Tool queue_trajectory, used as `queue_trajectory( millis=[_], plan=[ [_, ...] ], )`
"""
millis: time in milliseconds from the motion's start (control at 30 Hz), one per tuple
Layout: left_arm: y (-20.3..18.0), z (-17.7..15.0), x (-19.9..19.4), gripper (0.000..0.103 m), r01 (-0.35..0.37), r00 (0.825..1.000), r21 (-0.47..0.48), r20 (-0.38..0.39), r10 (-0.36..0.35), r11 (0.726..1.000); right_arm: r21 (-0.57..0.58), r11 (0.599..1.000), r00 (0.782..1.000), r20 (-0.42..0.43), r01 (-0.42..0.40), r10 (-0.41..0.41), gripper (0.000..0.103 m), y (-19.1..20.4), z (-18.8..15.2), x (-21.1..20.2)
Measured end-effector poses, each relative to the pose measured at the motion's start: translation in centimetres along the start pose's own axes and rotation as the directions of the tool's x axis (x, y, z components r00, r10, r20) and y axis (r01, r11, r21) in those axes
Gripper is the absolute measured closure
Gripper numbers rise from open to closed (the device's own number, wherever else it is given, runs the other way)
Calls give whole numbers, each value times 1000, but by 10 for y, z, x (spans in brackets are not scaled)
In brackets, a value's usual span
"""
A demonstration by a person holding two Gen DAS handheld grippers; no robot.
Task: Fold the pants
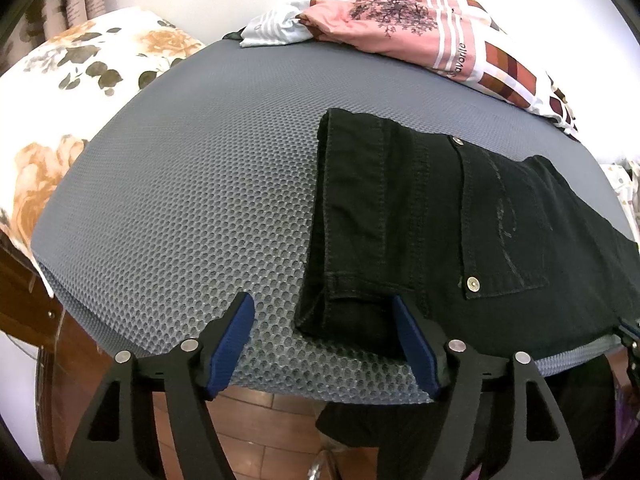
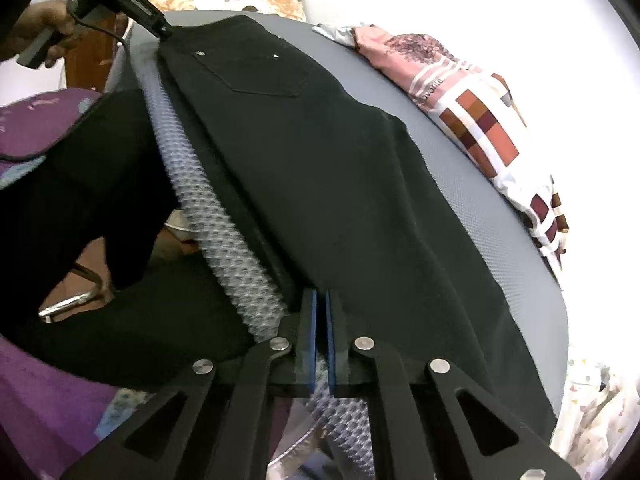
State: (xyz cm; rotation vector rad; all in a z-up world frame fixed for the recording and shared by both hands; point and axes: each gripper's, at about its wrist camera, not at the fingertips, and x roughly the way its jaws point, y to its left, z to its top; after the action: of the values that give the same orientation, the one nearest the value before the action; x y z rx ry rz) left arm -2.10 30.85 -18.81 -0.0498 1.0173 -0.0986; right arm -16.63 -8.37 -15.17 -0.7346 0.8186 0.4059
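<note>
Black pants [image 1: 420, 216], grey honeycomb mat [image 1: 192, 208], floral pillow [image 1: 80, 68].

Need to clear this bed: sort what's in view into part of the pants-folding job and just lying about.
Job:
black pants
left gripper, open at the waistband
right gripper, shut at the pants' near edge
grey mat

Lying about:
pink printed garment
checked cloth
floral pillow
</note>
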Motion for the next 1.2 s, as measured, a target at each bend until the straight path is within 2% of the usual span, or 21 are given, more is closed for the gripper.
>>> queue_trajectory(
  millis=[67,233,333,500,667,733,800,833,867,900,967,1033,1067,1100,1133,1200],
  plan=[
    [1,0,1,27,2,1000,-10,-3,-2,1000,19,1000,1000,-2,-25,25,98,0,0,-4],
    [3,0,2,25,3,1000,-22,-5,-3,1000,45,999,1000,3,-23,23,99,0,-2,-3],
    [2,-1,2,24,0,1000,-26,-3,0,1000,97,995,999,42,-24,20,95,-6,1,-9],
    [4,-1,3,21,2,1000,-44,-6,-2,999,233,966,989,122,-115,88,86,-25,5,-24],
    [2,-2,3,20,-12,1000,-37,-2,12,999,357,933,998,52,-35,18,85,-72,-19,-6],
    [3,-2,3,19,-14,1000,-41,-4,14,999,417,909,1000,-1,-11,13,85,-103,-38,7],
    [2,-2,3,18,-20,1000,-42,-5,20,999,488,872,997,-75,50,-16,85,-143,-64,22],
    [2,-2,3,17,-24,1000,-41,-4,24,999,521,853,997,-78,43,-2,86,-160,-76,25],
    [2,-1,4,17,-28,1000,-41,-5,28,999,572,818,996,-83,64,-20,76,-185,-92,26],
    [2,-1,4,16,-30,1000,-41,-5,30,999,585,800,990,-127,131,-69,70,-199,-101,28],
    [1,-1,4,16,-36,999,-38,-5,35,999,668,711,974,-196,219,-116,60,-240,-125,28],
    [1,-1,3,16,-41,999,-34,-4,41,999,749,627,977,-186,212,-108,63,-266,-141,22],
    [0,-1,3,16,-45,999,-32,-3,45,998,766,613,981,-159,195,-112,65,-272,-143,17],
    [0,-1,3,16,-47,999,-31,-2,47,998,765,620,985,-123,173,-123,65,-271,-139,11],
    [0,-1,3,15,-48,999,-30,0,48,998,750,644,988,-93,150,-122,65,-267,-133,7],
    [0,-2,3,15,-47,999,-27,5,47,999,661,744,994,-48,101,-93,65,-242,-108,9]
  ],
)
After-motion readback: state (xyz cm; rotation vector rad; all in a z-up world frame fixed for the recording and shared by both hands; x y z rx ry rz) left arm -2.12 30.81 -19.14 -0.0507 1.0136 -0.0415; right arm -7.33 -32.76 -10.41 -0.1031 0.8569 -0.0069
